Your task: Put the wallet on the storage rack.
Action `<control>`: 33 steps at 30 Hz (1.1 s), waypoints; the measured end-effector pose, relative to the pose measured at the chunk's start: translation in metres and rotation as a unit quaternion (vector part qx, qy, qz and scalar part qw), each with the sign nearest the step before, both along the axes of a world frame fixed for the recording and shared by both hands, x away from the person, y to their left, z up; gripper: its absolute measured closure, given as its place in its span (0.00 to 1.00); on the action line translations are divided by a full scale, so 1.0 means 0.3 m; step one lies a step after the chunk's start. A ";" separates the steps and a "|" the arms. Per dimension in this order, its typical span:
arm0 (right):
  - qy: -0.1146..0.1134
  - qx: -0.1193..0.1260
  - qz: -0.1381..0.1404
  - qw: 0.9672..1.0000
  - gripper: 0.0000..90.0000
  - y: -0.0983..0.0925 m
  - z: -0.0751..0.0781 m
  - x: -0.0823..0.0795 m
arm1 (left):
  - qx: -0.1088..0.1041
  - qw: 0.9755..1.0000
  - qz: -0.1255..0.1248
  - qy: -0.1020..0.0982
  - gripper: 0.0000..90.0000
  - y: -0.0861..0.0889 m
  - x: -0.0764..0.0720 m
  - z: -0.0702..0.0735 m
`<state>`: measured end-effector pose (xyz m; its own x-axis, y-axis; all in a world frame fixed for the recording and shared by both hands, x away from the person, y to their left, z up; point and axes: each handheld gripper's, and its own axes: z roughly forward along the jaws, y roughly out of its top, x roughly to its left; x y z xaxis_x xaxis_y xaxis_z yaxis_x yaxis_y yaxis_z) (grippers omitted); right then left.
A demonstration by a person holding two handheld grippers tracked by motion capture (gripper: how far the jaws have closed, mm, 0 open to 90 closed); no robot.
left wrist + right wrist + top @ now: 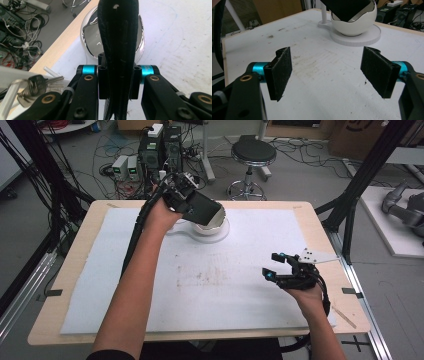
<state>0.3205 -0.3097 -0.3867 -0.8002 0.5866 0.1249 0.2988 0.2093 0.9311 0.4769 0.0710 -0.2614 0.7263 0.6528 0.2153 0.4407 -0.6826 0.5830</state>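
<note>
Left hand-held gripper [197, 205] clenched on a flat black pouch [205, 210], its low end dipping into the white bowl [354, 26] right under the jaws. Right hand-held gripper [277, 266] released, holding nothing, well apart from the bowl, hovering over the desk [200, 285]. Advice: keep the pouch centred over the bowl mouth, lower slowly, release only once it rests inside.

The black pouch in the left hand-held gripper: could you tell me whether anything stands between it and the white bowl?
Nothing visible stands between them. The left hand-held gripper holds the black pouch tilted right over the white bowl, its lower end at or inside the rim. The right hand-held gripper is open, well off to the side.
</note>
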 end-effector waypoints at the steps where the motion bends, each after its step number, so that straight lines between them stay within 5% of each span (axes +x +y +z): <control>1: 0.000 0.000 0.000 1.000 0.29 0.000 0.000 0.000 | 0.005 1.000 0.001 0.000 0.85 -0.011 0.005 -0.005; 7: 0.000 0.000 0.000 1.000 0.29 -0.001 -0.001 0.000 | 0.016 1.000 0.000 0.006 0.84 -0.055 0.032 -0.046; 11: 0.002 0.003 0.000 1.000 0.29 -0.006 -0.001 0.000 | 0.000 1.000 0.011 0.008 0.81 -0.035 0.047 -0.062; 15: 0.005 0.005 -0.002 1.000 0.29 -0.009 -0.003 0.001 | 0.003 0.999 0.041 -0.015 0.67 -0.007 0.044 -0.062; 20: 0.002 0.006 -0.001 1.000 0.29 -0.007 -0.002 0.001 | -0.019 0.997 0.060 -0.050 0.58 0.032 0.025 -0.028; 24: 0.003 0.005 -0.003 1.000 0.29 -0.003 -0.002 0.001 | -0.014 0.993 0.069 -0.099 0.60 0.049 0.005 -0.007; 33: 0.005 0.003 -0.004 1.000 0.29 -0.002 -0.006 0.002 | 0.004 0.990 0.074 -0.116 0.74 0.033 0.023 -0.036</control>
